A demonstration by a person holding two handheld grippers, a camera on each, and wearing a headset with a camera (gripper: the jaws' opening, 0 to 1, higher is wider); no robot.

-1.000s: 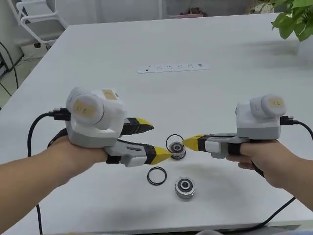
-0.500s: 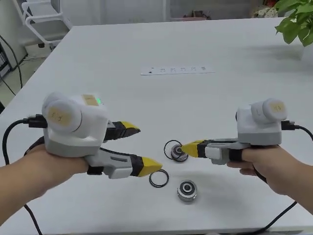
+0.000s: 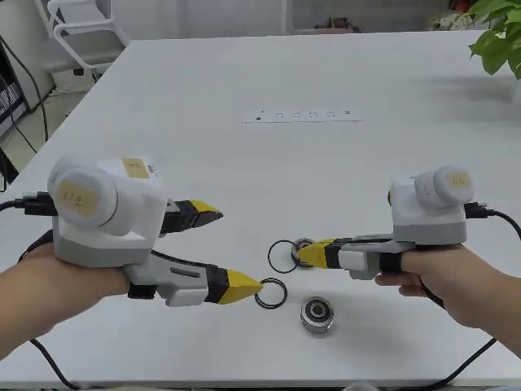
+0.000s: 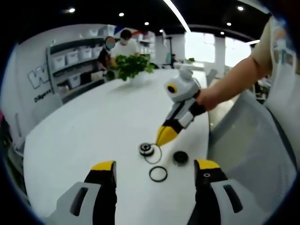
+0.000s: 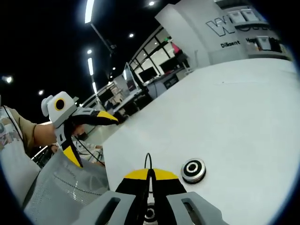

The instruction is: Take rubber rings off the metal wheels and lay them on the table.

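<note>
Wide bare table (image 3: 244,163) is lying open up to the power strip (image 3: 303,116). Between left gripper (image 3: 236,250) and right gripper (image 3: 305,254), a loose ring (image 3: 271,307), a bare wheel (image 3: 317,314) and the pinched rubber ring (image 3: 269,257) are crowding the passage.

What we cannot fully see near the right gripper (image 3: 301,254)
Its fingers (image 3: 317,252) cover most of the wheel (image 3: 303,242) behind them; in the right gripper view the ring (image 5: 147,161) shows edge-on, a thin line; far beyond the gripper, a plant (image 3: 498,32) is cut by the picture's edge.
</note>
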